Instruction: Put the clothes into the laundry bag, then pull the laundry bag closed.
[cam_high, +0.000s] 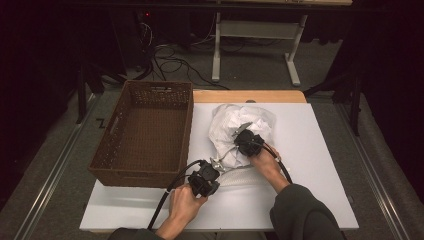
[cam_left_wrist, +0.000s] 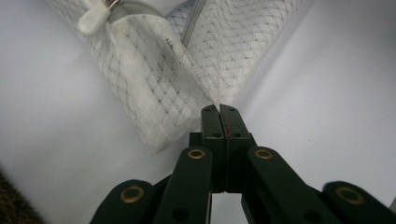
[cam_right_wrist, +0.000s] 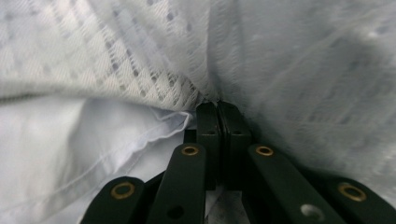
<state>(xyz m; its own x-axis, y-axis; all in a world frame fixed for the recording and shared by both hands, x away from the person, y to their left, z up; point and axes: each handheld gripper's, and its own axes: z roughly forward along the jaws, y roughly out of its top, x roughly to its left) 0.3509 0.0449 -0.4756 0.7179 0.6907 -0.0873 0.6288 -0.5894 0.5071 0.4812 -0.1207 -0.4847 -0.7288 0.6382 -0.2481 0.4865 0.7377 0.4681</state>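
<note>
From the high view we look down on a white table (cam_high: 310, 165) with a brown woven basket (cam_high: 145, 132) at its left side, overhanging the table's left edge. We can read no brand, label or writing anywhere. A crumpled white mesh bag (cam_high: 235, 127) lies on the table just right of the basket, toward the far edge. The right gripper (cam_high: 248, 141) sits on the near part of the bag, held by the right hand (cam_high: 267, 162). The left gripper (cam_high: 204, 178) is nearer to us, beside the basket's near right corner, held by the left hand (cam_high: 185, 202); a strip of the bag runs between the two grippers. Black cables trail from both.

In the left gripper view we see its two black jaws pressed fully together, with a thin edge of the mesh bag (cam_left_wrist: 159, 88) pinched between the tips. The fabric rises from the tips in a taut fold over the white table (cam_left_wrist: 327, 93). A white zip pull (cam_left_wrist: 95, 18) with a metal ring sits at the upper left, on the bag. A sliver of basket (cam_left_wrist: 14, 205) shows at the lower left corner.

In the right gripper view its jaws are likewise closed tight, and the mesh fabric (cam_right_wrist: 140, 56) bunches right at the tips, gripped there. A smoother white layer with a stitched hem (cam_right_wrist: 140, 140) lies below left of the jaws.
</note>
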